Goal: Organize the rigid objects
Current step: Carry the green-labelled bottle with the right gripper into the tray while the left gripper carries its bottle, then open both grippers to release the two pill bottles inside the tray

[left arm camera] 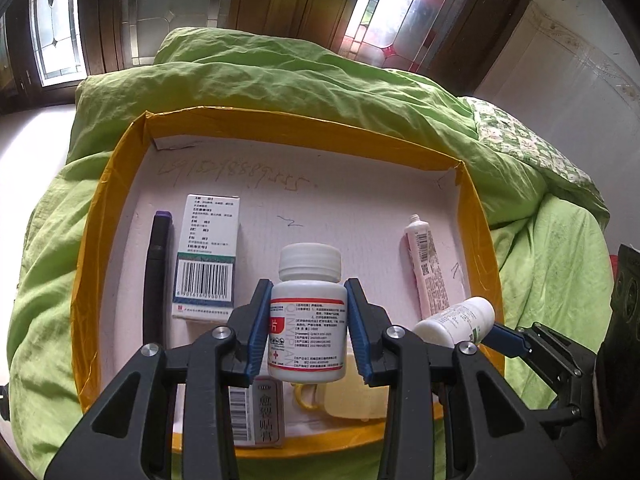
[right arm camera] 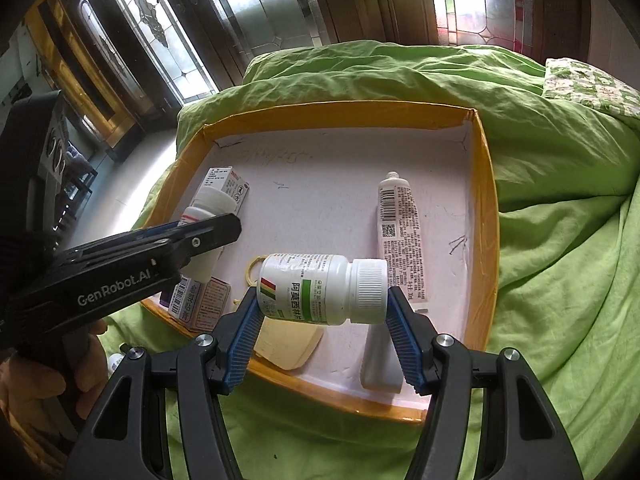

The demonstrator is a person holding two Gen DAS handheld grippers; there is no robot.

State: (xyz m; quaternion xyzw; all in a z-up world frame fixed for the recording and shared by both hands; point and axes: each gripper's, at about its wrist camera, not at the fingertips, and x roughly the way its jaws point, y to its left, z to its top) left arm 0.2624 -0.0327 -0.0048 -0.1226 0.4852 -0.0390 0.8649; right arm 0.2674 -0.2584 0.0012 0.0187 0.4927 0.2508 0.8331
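In the left wrist view my left gripper (left arm camera: 308, 292) is shut on an upright white pill bottle with a red label (left arm camera: 307, 332), held above the near part of a shallow yellow-rimmed tray (left arm camera: 100, 208). My right gripper (right arm camera: 323, 300) is shut on a white green-labelled bottle (right arm camera: 316, 288) that lies sideways, cap to the right, over the tray's (right arm camera: 486, 184) near edge. That bottle (left arm camera: 456, 322) also shows at the right of the left wrist view. The left gripper (right arm camera: 216, 232) comes in from the left of the right wrist view.
On the tray floor lie a medicine box (left arm camera: 208, 256), a dark pen-like stick (left arm camera: 158, 272), a pink tube (left arm camera: 430, 268), a barcoded box (left arm camera: 256, 412), a pale yellow block (right arm camera: 288, 344) and a grey-white tube (right arm camera: 380, 364). A rumpled green duvet (left arm camera: 280, 80) surrounds the tray.
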